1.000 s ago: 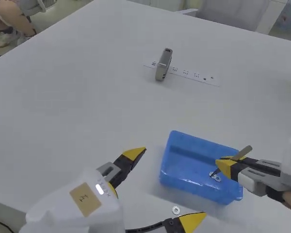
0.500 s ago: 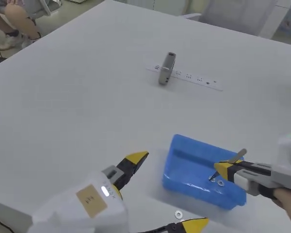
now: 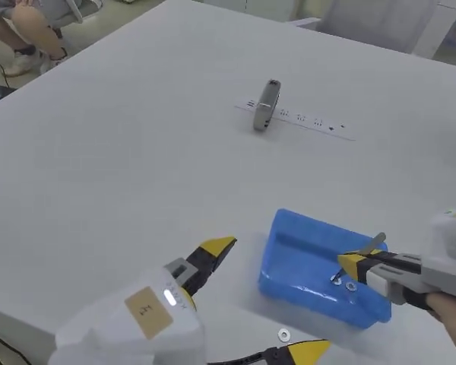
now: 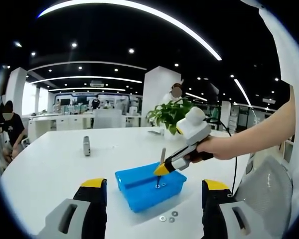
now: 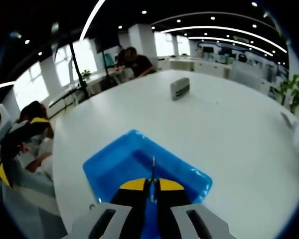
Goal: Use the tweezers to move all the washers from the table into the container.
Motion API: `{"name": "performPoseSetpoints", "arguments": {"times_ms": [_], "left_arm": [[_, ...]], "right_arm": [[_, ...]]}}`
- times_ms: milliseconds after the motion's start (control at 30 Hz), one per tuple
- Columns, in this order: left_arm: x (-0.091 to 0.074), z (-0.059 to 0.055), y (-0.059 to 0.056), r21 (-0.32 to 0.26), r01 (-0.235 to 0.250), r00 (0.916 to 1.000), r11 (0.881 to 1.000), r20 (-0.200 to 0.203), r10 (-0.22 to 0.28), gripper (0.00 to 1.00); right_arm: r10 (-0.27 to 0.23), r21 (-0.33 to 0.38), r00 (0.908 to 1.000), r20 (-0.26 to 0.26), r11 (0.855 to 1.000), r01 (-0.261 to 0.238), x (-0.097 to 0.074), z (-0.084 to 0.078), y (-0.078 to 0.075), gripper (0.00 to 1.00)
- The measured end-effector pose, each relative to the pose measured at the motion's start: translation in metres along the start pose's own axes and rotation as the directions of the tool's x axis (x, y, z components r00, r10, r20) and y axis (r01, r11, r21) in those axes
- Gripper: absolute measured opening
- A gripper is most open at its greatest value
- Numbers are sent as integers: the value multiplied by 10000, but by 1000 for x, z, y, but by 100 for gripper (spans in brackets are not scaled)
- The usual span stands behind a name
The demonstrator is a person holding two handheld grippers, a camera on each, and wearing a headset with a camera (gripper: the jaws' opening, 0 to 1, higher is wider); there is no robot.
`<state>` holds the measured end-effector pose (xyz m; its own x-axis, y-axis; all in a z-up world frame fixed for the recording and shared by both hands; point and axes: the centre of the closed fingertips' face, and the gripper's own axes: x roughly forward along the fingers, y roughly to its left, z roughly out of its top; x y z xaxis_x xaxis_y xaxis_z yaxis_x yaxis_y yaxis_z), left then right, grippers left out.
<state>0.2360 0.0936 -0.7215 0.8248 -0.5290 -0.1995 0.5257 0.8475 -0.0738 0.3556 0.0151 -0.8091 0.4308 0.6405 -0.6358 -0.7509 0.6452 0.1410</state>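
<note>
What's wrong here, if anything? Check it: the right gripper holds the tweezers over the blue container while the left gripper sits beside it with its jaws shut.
One thing is wrong: the left gripper is open, its jaws wide apart, as the left gripper view shows. The rest stands: the right gripper holds the tweezers over the blue container.

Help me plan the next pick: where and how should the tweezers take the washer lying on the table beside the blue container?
Probably its rim, from above: the washer lies flat on the table, so one tweezers tip goes through the hole, the other outside the ring.
</note>
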Motion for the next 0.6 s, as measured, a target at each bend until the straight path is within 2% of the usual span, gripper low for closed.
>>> {"name": "performPoseSetpoints", "arguments": {"times_ms": [100,333,467,600], "left_arm": [[0,0,0,-5,-2,10000,10000,-23,2,79],[0,0,1,-39,-18,10000,10000,-29,18,79],[0,-1,0,-24,5,10000,10000,-40,-5,78],[0,-2,0,-40,-8,10000,10000,-85,8,78]], "right_arm": [[-46,-74,10000,69,10000,47,-3,3,0,4],[48,-86,9972,753,10000,-42,-20,21,9,4],[252,-228,9952,946,9995,-231,-33,25,22,4],[737,-212,9921,1012,9972,-719,-43,22,39,3]]}}
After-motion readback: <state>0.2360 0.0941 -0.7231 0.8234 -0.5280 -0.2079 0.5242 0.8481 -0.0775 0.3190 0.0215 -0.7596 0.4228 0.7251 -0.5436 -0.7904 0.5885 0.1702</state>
